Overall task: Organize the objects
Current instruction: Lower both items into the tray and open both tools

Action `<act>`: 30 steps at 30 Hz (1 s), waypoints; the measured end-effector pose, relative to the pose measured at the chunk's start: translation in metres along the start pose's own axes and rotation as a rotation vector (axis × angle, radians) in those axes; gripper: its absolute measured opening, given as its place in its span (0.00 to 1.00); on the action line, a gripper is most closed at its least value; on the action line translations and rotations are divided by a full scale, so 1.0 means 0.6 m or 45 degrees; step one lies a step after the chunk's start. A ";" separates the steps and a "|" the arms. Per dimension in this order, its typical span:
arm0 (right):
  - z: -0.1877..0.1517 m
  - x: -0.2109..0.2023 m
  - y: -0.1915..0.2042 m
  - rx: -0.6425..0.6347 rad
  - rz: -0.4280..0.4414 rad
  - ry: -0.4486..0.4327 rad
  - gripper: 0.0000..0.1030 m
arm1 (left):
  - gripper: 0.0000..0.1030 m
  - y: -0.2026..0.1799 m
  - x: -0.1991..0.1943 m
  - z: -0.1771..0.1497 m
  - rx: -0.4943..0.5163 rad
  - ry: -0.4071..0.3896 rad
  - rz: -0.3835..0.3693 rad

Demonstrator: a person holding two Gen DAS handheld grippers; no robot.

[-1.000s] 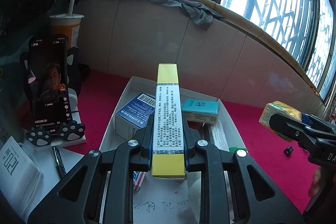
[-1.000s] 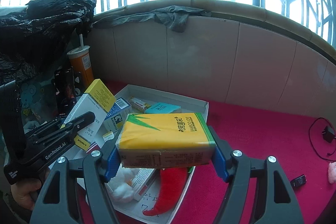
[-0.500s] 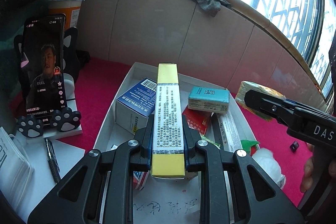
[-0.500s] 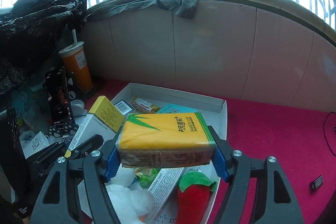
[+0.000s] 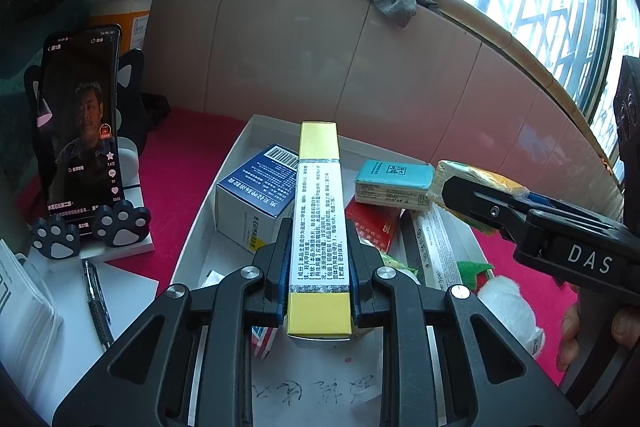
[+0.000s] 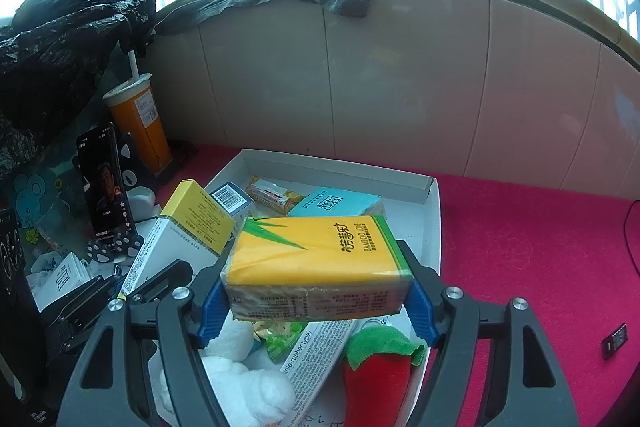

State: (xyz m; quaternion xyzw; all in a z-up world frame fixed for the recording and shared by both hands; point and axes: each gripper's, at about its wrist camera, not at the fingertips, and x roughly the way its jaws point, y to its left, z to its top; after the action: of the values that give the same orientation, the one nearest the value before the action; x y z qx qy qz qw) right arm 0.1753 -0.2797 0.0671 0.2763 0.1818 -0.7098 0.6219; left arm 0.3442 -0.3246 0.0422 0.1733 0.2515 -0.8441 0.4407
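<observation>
My left gripper (image 5: 319,239) is shut on a long yellow-and-white carton (image 5: 319,211), held lengthwise above the white cardboard tray (image 5: 200,227). From the right wrist view the same carton (image 6: 188,223) tilts up at the tray's left side. My right gripper (image 6: 316,303) holds a yellow tissue pack (image 6: 316,263) by its two ends, over the tray's (image 6: 340,171) middle. Its jaws are opening, with the blue pads still against the pack. In the left wrist view the pack (image 5: 472,179) hangs over the tray's right side.
In the tray lie a blue box (image 5: 256,195), a teal packet (image 5: 392,179), a red chili plush (image 6: 376,379), a white plush (image 6: 248,387) and leaflets. To the left stand a phone on a paw stand (image 5: 80,127), an orange cup (image 6: 140,123) and a pen (image 5: 96,303). Red cloth (image 6: 520,247) lies to the right.
My right gripper has carried the tissue pack left and down, from beside the tray to over it. The left gripper and its carton have hardly moved.
</observation>
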 end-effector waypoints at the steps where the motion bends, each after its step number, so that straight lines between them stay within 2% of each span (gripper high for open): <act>1: -0.001 -0.001 0.002 -0.009 -0.007 -0.003 0.72 | 0.20 0.000 0.000 0.000 -0.001 0.000 -0.004; 4: -0.003 -0.006 0.007 -0.025 -0.015 -0.018 0.75 | 0.21 0.000 -0.002 0.000 -0.006 -0.003 -0.010; 6: -0.004 -0.010 0.008 -0.025 -0.013 -0.032 0.76 | 0.33 0.002 -0.003 0.001 -0.016 -0.011 -0.020; 8: -0.004 -0.013 0.009 -0.026 -0.009 -0.037 0.78 | 0.63 0.003 -0.007 0.001 -0.033 -0.028 -0.043; 10: -0.005 -0.013 0.010 -0.027 -0.005 -0.032 0.81 | 0.81 0.003 -0.013 0.003 -0.034 -0.055 -0.043; 12: -0.007 -0.019 0.008 -0.011 0.005 -0.042 0.88 | 0.84 0.001 -0.020 0.004 -0.028 -0.087 -0.040; 15: -0.011 -0.038 0.000 0.011 0.000 -0.090 1.00 | 1.00 0.000 -0.031 0.006 -0.027 -0.132 -0.038; 25: -0.034 -0.109 -0.011 0.013 0.008 -0.201 1.00 | 1.00 0.007 -0.045 0.007 -0.049 -0.198 -0.048; 30: -0.055 -0.135 -0.031 0.021 -0.011 -0.204 1.00 | 1.00 0.005 -0.050 0.005 -0.044 -0.214 -0.050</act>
State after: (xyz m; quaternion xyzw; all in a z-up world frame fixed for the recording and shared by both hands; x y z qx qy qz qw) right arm 0.1686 -0.1933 0.0900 0.2228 0.1269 -0.7338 0.6291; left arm 0.3632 -0.3082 0.0594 0.0891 0.2316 -0.8597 0.4466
